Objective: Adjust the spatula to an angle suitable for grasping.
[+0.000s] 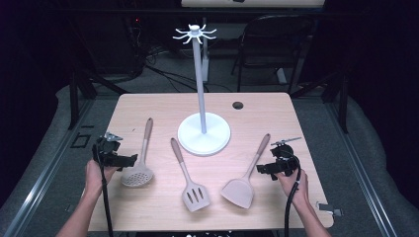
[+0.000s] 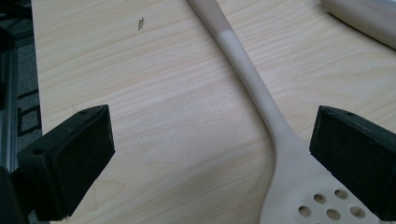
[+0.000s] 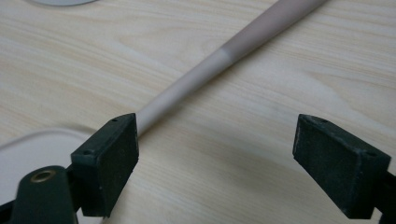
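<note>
Right gripper (image 1: 263, 169) low over table (image 1: 276, 106), near right edge, jaws wide apart, nothing between the pads. In the right gripper view (image 3: 212, 161) only bare wood in the gap; handle of solid spatula (image 3: 219, 58) runs diagonally just past the left jaw, passing behind its tip, not clamped. Touching or just clear of that jaw: cannot tell. Pale blade of the same spatula at lower left of that view, behind the jaw. In the high view solid spatula (image 1: 244, 183) lies just left of the right gripper, blade toward the person, handle angled up and right.

Left gripper (image 1: 129, 160) near left table edge, jaws also spread wide, empty. In the left gripper view (image 2: 212, 161) skimmer (image 2: 261, 100) handle crosses the gap diagonally, perforated head next to the right jaw, partly behind it; pads not pressing on it. In the high view skimmer (image 1: 139, 170) flat on table just right of the left gripper, round holed head toward the person.

Slotted turner (image 1: 190, 182) flat between skimmer and solid spatula, apart from both, head toward the person.

White hook stand (image 1: 203, 133) upright behind the three utensils, mid-table, round base, tall pole, ring of hooks on top, all bare. Small round hole (image 1: 237, 105) in table right of the pole.
</note>
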`<state>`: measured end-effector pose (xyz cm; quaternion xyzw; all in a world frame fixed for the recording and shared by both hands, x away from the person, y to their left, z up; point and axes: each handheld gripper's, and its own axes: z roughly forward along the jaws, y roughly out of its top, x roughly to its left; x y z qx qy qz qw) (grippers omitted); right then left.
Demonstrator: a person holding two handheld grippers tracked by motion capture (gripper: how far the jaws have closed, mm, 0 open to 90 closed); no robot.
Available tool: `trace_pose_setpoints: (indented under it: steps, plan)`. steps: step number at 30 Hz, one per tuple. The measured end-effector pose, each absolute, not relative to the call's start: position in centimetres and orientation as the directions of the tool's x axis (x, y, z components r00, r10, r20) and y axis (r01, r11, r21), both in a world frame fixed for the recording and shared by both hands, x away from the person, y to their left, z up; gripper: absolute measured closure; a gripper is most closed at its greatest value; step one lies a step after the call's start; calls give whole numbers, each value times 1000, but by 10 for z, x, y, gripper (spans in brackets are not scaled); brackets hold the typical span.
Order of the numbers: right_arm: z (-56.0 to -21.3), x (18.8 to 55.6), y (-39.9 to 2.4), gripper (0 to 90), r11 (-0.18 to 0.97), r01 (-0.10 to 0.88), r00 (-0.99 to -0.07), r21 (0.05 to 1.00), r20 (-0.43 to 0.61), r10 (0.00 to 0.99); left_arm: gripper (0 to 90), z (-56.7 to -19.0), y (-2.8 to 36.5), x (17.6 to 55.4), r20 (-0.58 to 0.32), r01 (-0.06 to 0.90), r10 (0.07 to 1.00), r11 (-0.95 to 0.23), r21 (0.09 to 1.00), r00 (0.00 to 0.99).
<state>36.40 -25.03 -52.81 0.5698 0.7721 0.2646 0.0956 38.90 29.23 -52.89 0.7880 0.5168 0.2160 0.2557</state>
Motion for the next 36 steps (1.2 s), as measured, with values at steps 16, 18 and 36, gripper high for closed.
trace_pose_setpoints:
  steps: [16, 18, 36]
  plan:
    - [-540, 388, -220, 293, 194, 869, -293, 456, 156, 943, 0, -531, 292, 386, 91, 709, 935, -321, 629, 342]
    - [-543, 390, -214, 307, 210, 873, -294, 441, 131, 947, 0, -530, 291, 387, 90, 705, 930, -330, 627, 356]
    - [-552, 396, -207, 412, 272, 878, -342, 393, 119, 932, 0, -530, 293, 391, 107, 700, 936, -323, 637, 335]
